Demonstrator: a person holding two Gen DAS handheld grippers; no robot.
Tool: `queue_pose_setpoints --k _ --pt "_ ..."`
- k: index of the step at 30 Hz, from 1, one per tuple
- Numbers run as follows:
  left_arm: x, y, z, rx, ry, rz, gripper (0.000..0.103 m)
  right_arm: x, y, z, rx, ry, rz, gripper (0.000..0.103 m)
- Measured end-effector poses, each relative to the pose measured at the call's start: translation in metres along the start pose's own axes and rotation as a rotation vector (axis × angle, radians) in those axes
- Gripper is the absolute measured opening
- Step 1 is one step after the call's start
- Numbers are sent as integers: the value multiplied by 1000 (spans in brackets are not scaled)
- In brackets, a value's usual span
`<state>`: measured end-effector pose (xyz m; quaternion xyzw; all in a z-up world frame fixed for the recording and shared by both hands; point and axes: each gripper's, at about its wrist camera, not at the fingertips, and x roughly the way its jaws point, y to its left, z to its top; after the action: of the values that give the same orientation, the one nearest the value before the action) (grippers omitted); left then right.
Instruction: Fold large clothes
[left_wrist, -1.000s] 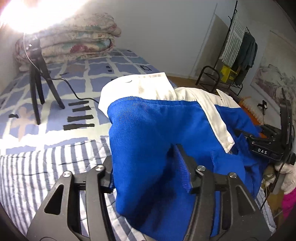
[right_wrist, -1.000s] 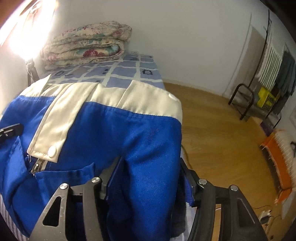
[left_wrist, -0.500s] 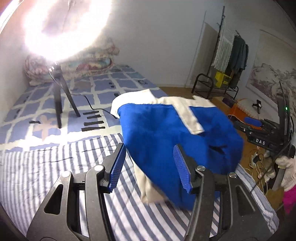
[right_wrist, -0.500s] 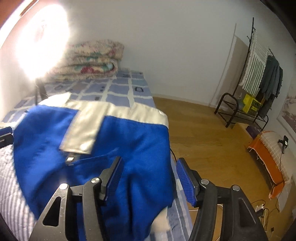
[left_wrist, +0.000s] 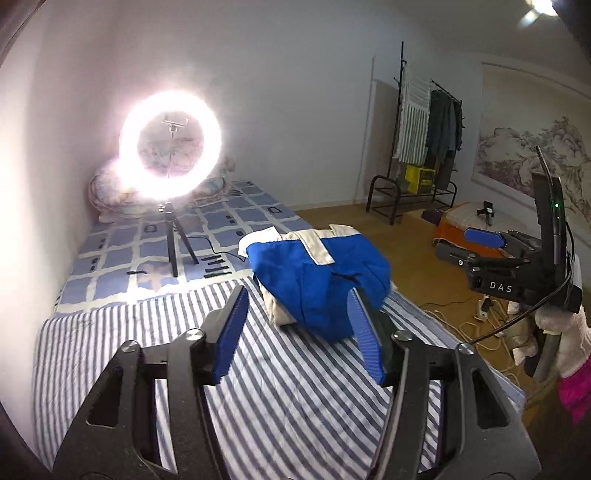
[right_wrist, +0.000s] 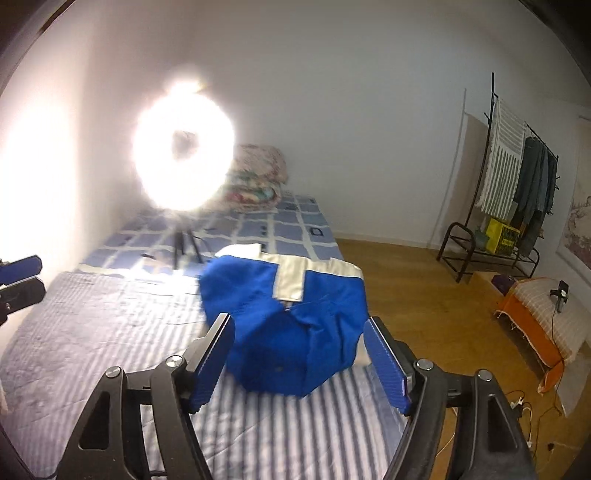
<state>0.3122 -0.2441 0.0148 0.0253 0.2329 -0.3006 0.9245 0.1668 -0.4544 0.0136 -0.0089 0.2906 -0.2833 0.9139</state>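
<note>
Jaws apart on both: left gripper (left_wrist: 295, 332) and right gripper (right_wrist: 301, 362) have just been opening, nothing between the blue pads, no cloth pinched. Blue jacket w/ cream-white collar/placket (right_wrist: 291, 317) lies bunched in a rounded heap on the striped quilt (left_wrist: 147, 350), near the bed's floor-side edge, clear of both grippers. In left wrist view the right gripper (left_wrist: 484, 238) shows at frame right, above the wood floor (right_wrist: 424, 306), held by a hand in a white fuzzy sleeve (left_wrist: 565, 332). Ring light (left_wrist: 170, 144) on tripod stands on the blue checked bedspread (left_wrist: 122, 251) beyond the jacket, heavy glare. Folded floral quilts (right_wrist: 255, 177) stacked at the bed's far end by the wall. Clothes rack (right_wrist: 517, 177) w/ hanging garments at far right.
</note>
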Motion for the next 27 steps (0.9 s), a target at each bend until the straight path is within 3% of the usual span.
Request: queue_pose_setpoints --k 2,6,13,21,27 --pt "-28 -5 -7 3 -13 8 70 -31 10 -7 3 -14 2 85" --pt "-77 -20 -25 34 -33 18 86 -81 26 -24 7 -25 20 89" --pt "-135 -38 -57 4 -41 34 93 -140 41 -59 27 -61 12 103" --pt "-158 -51 -87 -10 -24 71 102 -161 49 -95 28 -73 -1 103" --pt "-152 -55 -100 8 -2 112 103 -157 41 -115 86 -66 -6 103"
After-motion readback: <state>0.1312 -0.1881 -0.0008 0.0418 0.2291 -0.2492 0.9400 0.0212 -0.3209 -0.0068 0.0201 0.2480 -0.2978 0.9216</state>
